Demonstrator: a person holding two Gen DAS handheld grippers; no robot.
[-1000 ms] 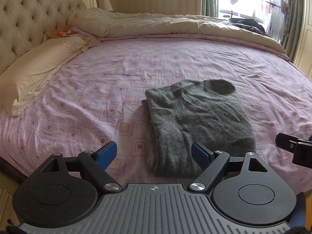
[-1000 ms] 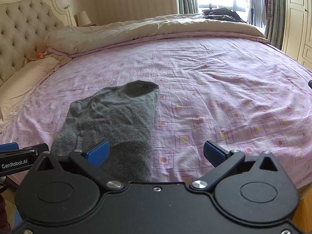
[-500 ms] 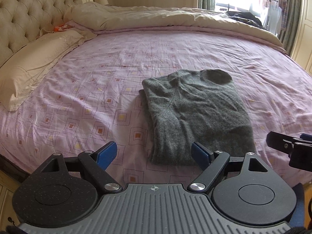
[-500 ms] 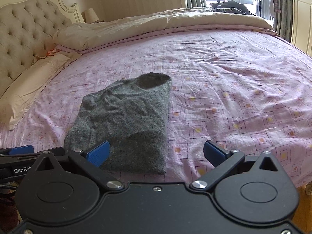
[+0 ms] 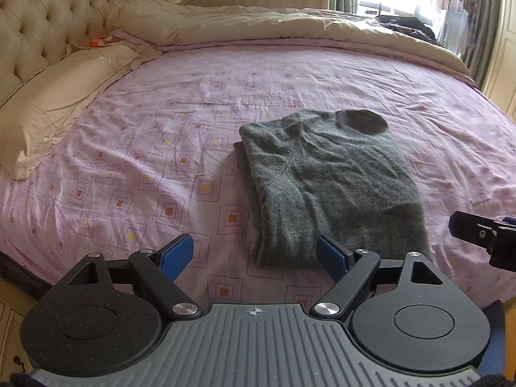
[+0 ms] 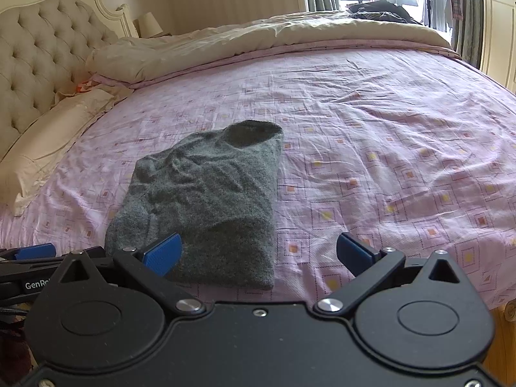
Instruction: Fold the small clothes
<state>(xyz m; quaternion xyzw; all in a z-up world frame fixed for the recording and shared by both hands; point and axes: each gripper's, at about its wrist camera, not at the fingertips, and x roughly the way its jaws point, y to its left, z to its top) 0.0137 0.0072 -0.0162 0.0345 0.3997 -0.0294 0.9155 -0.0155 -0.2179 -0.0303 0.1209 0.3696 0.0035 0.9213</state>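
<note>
A grey knitted sweater point(image 5: 332, 180) lies folded into a narrow rectangle on the pink patterned bed sheet point(image 5: 167, 135), its dark neck opening at the far end. My left gripper point(image 5: 254, 253) hovers open over the sweater's near left corner, nothing between its blue pads. The same sweater point(image 6: 206, 200) fills the left middle of the right wrist view. My right gripper point(image 6: 259, 253) is open above the sweater's near right corner, holding nothing. Each gripper's tip shows at the edge of the other's view.
A cream pillow point(image 5: 54, 106) and tufted headboard point(image 5: 42, 22) lie to the left. A beige duvet point(image 5: 290, 25) is bunched along the far side, with dark clothes point(image 6: 380, 11) near the window. The bed's near edge runs just under both grippers.
Both views have tilted slightly, so the sweater sits a little higher and farther from the jaws than a second ago. Both grippers stay open and the sweater has not moved.
</note>
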